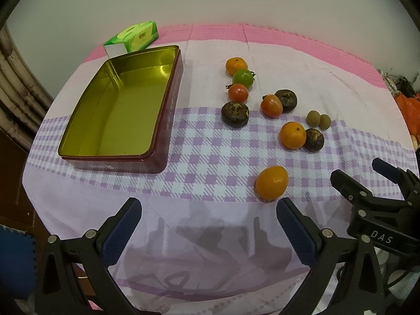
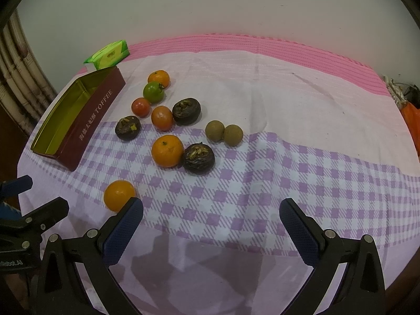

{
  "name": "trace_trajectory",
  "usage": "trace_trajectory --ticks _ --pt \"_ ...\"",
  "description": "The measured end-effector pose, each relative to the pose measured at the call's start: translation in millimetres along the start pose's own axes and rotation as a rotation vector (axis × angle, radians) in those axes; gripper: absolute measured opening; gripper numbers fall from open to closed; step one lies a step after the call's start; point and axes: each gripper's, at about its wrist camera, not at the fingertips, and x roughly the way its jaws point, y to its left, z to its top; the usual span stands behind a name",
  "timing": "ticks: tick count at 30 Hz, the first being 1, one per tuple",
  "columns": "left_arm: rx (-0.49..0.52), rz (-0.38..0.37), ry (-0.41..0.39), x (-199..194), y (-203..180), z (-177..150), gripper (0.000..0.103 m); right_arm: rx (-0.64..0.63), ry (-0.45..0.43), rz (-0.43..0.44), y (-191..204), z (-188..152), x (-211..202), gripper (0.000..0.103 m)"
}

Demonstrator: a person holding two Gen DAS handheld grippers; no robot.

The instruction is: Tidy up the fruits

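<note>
An empty gold-lined toffee tin [image 1: 92, 120] [image 2: 89, 120] sits at the left of the table. To its right lie scattered fruits: oranges [image 1: 271, 183] [image 2: 119, 195] [image 2: 167, 151], red [image 1: 237, 93] and green [image 1: 243, 77] tomatoes, dark mangosteens [image 1: 235, 114] [image 2: 198, 158] and two brown longans [image 2: 223, 132]. My left gripper [image 1: 209, 233] is open and empty near the table's front edge, its right finger just in front of the nearest orange. My right gripper [image 2: 211, 233] is open and empty too, with that same orange beside its left finger. Each gripper shows at the other view's edge [image 1: 367, 181] [image 2: 31, 197].
A green tissue pack [image 1: 135, 36] [image 2: 110, 55] lies behind the tin by the wall. A pink and purple checked cloth [image 2: 288, 157] covers the table. Orange bags [image 1: 409, 110] sit past the right edge, and bamboo furniture [image 1: 15, 84] stands at the left.
</note>
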Motion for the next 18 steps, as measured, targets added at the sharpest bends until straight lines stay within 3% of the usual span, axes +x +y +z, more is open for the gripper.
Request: trace_trajectory --ticks 18 --pt "-0.005 0.005 0.029 5.8 2.2 -1.6 0.102 -0.002 -0.001 -0.002 0.0 0.2 -0.5 0.103"
